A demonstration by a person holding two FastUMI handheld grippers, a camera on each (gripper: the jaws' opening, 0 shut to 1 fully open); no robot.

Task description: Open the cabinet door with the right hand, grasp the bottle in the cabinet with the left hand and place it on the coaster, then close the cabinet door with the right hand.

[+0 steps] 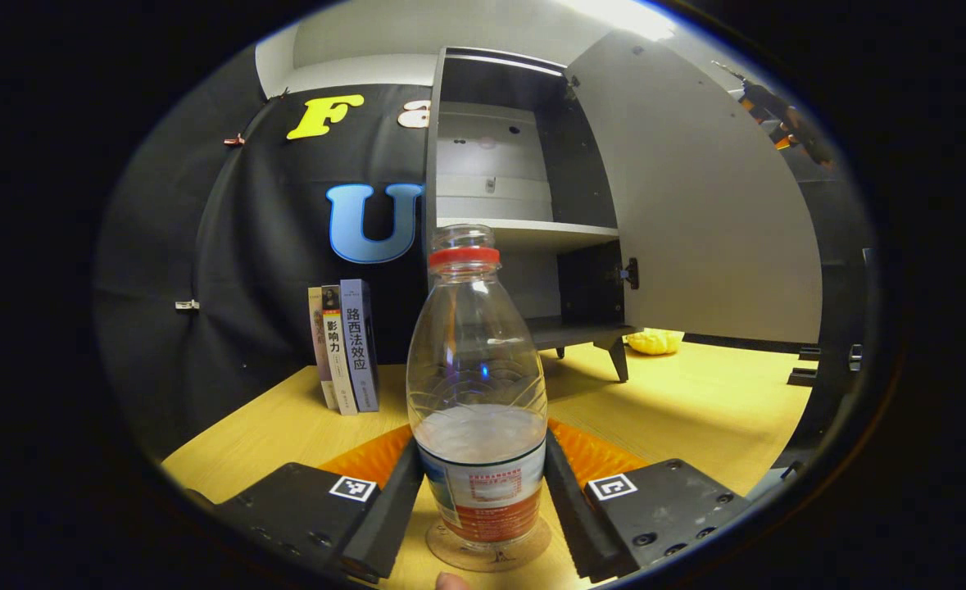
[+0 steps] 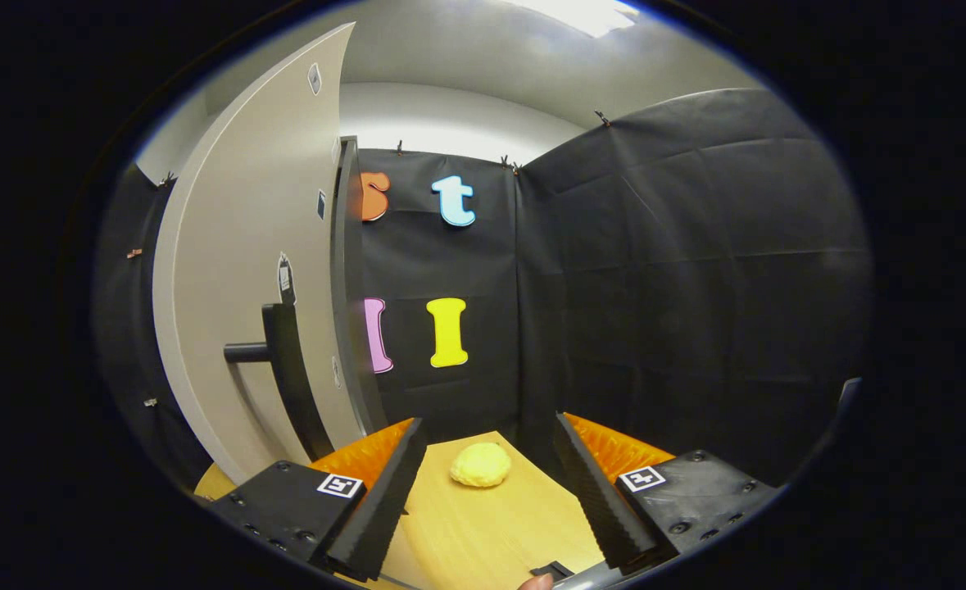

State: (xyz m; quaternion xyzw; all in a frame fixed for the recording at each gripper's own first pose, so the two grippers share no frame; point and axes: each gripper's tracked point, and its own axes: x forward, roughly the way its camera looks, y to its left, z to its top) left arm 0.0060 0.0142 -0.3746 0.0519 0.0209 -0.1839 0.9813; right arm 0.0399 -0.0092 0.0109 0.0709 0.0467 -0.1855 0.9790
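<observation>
Cabinet door [image 1: 696, 197] stands swung wide, its handle [image 2: 282, 369] free, the shelves of the cabinet [image 1: 515, 205] exposed above bare table [image 1: 696, 401]. Books [image 1: 345, 348] stand to the left. The bottle [image 1: 477, 393] stands upright on the coaster [image 1: 491, 553], pinched between the left gripper's [image 1: 483, 492] fingers. The right gripper [image 2: 487, 492] is spread near the door's edge, a yellow lump [image 2: 480, 465] beyond.
</observation>
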